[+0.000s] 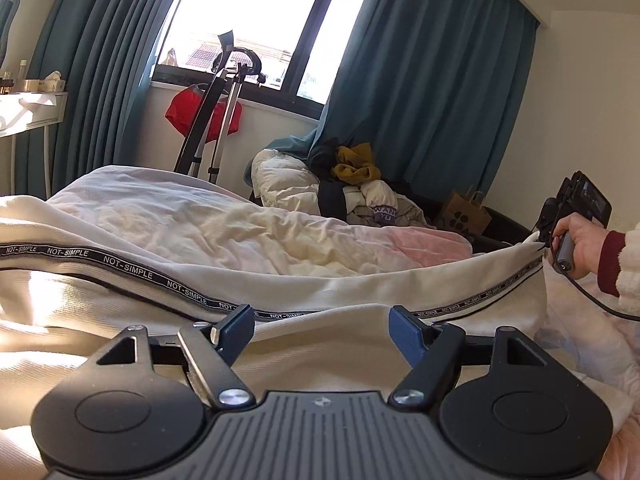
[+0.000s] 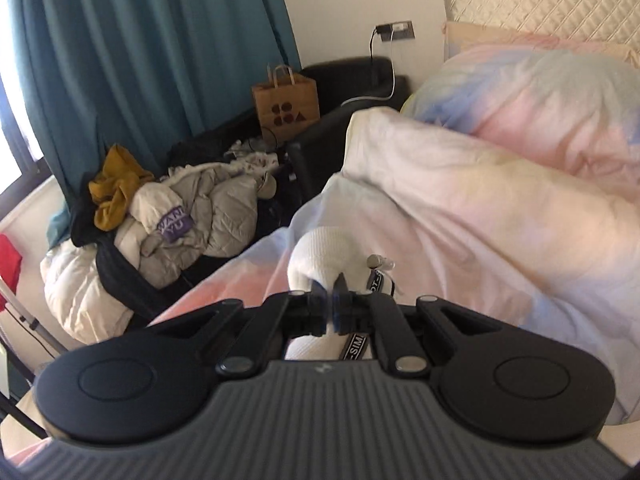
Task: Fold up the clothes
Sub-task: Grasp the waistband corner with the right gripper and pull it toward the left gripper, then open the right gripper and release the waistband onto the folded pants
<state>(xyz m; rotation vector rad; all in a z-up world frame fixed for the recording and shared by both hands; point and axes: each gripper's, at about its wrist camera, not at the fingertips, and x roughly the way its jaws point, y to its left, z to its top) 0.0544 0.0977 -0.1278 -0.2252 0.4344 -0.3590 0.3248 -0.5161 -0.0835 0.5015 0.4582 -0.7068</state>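
A white garment (image 1: pixel 120 300) with a black "NOT-SIMPLE" tape stripe lies stretched across the bed. My left gripper (image 1: pixel 322 320) hovers just over its near fold, blue pads wide apart and open, gripping nothing. At the right edge of the left wrist view, a hand with a dark red cuff holds my right gripper (image 1: pixel 541 242), which pinches the garment's far end and lifts it taut. In the right wrist view, the right gripper (image 2: pixel 330 300) is shut on that white garment (image 2: pixel 320 256), whose ribbed end bunches ahead of the fingers, with the tape beside them.
A pastel duvet (image 2: pixel 460 208) and pillows (image 2: pixel 540 92) cover the bed. Beyond the bed's far side, a heap of jackets (image 2: pixel 192 208) lies on a black seat, with a brown paper bag (image 2: pixel 286 106) behind. Teal curtains, a steamer stand (image 1: pixel 216 120) and a white table (image 1: pixel 28 114) line the window wall.
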